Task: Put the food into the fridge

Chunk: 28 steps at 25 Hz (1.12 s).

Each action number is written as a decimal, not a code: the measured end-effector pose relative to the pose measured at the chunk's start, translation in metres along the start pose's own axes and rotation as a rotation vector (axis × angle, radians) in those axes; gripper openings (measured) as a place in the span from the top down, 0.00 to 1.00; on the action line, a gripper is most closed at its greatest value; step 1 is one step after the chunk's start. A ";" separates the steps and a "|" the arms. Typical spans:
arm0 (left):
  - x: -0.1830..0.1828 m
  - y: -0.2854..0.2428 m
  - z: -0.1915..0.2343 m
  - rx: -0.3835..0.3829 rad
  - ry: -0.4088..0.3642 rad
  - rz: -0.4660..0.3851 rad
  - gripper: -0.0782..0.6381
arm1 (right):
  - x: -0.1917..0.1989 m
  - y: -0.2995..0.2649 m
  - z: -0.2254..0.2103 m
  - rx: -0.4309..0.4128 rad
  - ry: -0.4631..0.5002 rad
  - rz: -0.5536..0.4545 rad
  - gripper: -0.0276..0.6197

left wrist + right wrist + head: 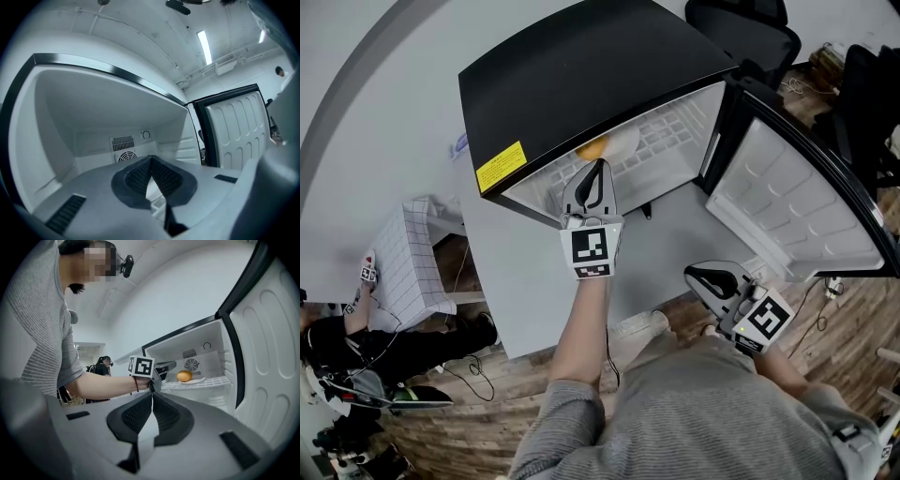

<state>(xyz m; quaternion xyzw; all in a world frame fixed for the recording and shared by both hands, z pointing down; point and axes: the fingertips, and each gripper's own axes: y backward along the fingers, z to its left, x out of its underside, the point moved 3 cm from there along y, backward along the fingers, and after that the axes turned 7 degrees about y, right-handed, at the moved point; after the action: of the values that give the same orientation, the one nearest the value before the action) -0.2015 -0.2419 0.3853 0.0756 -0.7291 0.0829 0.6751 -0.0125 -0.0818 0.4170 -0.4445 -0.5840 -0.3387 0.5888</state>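
The food (184, 376) (an orange-yellow oval lump) is seen lying on a white plate (197, 379) upon the wire shelf (211, 382) inside the open black fridge (581, 75); its long axis is laid level, across the right gripper view; the left hand-held gripper (598, 172) is held at the fridge mouth, jaws closed together on nothing; the right hand-held gripper (694, 274) is kept back over the grey bench (534, 281), likewise closed and empty.
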 end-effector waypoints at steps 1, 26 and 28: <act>-0.001 0.003 -0.001 0.001 0.005 -0.002 0.88 | 0.000 0.001 0.001 -0.003 0.000 -0.001 0.94; -0.010 0.115 -0.106 0.104 0.109 -0.013 0.88 | -0.011 0.040 0.025 -0.093 0.042 -0.045 0.94; -0.015 0.125 -0.117 0.113 0.119 -0.021 0.88 | -0.012 0.046 0.026 -0.098 0.046 -0.049 0.94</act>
<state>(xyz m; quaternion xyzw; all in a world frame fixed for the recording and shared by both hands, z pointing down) -0.1139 -0.0942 0.3767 0.1159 -0.6810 0.1212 0.7128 0.0183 -0.0417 0.3972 -0.4504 -0.5638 -0.3915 0.5710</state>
